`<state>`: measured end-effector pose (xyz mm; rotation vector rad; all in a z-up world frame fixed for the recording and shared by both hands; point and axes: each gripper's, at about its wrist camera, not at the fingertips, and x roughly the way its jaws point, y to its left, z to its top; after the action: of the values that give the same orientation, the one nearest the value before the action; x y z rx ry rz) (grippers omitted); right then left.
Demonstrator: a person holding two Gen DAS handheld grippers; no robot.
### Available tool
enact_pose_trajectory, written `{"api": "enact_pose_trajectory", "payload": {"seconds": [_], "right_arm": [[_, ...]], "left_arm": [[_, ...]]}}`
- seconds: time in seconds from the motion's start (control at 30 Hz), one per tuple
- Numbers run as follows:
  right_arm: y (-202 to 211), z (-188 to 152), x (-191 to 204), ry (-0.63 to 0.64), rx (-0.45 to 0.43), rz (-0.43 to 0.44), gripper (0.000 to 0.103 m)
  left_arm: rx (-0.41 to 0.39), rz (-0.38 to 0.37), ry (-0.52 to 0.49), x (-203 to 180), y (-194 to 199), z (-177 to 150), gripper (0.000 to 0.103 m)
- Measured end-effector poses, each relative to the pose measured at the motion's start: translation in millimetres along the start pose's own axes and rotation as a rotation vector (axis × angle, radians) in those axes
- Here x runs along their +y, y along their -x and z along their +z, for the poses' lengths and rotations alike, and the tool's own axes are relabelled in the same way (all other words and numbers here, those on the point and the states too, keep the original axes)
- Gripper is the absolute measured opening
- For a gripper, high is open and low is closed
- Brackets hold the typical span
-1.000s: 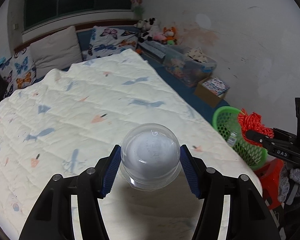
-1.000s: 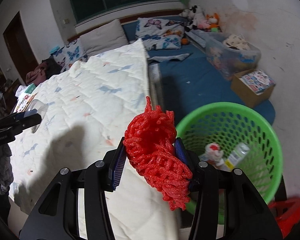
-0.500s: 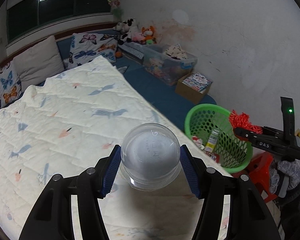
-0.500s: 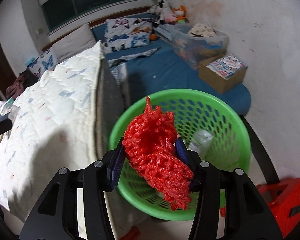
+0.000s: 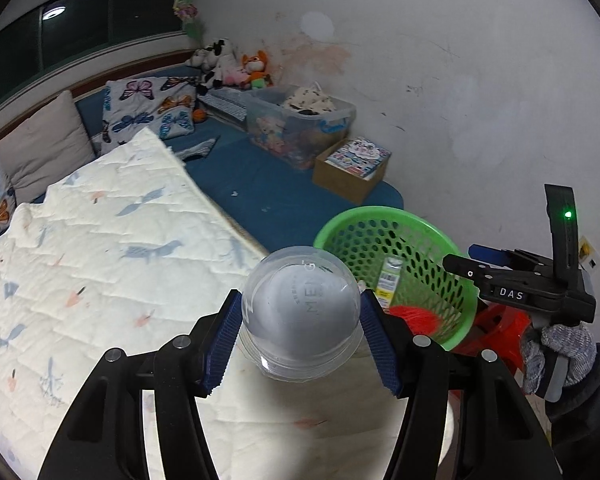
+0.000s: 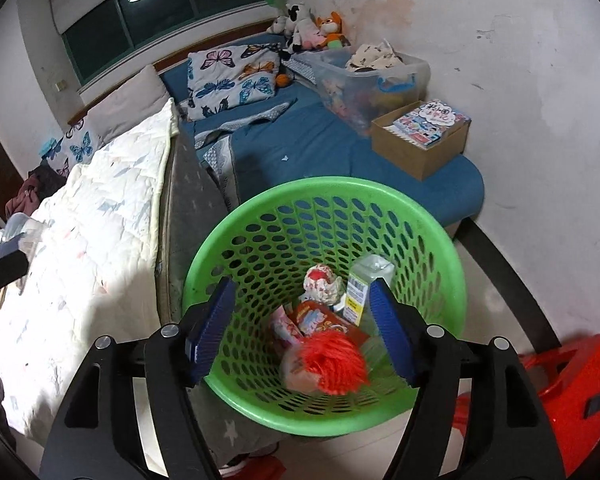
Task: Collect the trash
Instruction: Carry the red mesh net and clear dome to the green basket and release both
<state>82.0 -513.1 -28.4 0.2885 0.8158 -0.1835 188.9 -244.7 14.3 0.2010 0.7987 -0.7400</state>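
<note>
My left gripper [image 5: 300, 320] is shut on a clear domed plastic cup [image 5: 300, 312] and holds it over the quilt's edge, left of the green basket [image 5: 456, 246]. My right gripper [image 6: 302, 320] is open and empty above the green basket [image 6: 452, 248]. The red foam net [image 6: 332, 364] lies blurred inside the basket on wrappers, beside a small bottle [image 6: 360, 292] and a crumpled wad [image 6: 322, 278]. In the left wrist view the net [image 5: 416, 318] shows inside the basket and the right gripper [image 5: 466, 264] hangs over its right rim.
A bed with a cream quilt [image 6: 92, 240] borders the basket's left side. A red stool [image 6: 572, 376] stands right of it. A blue mat [image 6: 328, 144] behind holds a cardboard box [image 6: 420, 140], a clear bin [image 6: 372, 76] and pillows. A white wall is at right.
My right gripper moved over the basket, opened and let go of the red net, which dropped in. My left gripper swung right toward the basket with the cup held.
</note>
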Motion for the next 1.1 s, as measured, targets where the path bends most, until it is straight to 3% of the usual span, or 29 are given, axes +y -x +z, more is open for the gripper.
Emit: {"api": "enact_pose_trajectory", "payload": {"seconds": [0.6, 1.03, 1.1], "right_arm": [[40, -18, -43, -0.078, -0.052, -0.017, 0.077], [40, -29, -43, -0.090, -0.042, 0.007, 0.077], [42, -30, -39, -0.085, -0.043, 0.013, 0.077]], "left_arm": [[0.075, -0.071, -0.073, -67, -62, 16, 0.058], [0.125, -0.109, -0.064, -89, -98, 23, 0.059], [0.120, -0.119, -0.056, -88, -96, 23, 0.068]]}}
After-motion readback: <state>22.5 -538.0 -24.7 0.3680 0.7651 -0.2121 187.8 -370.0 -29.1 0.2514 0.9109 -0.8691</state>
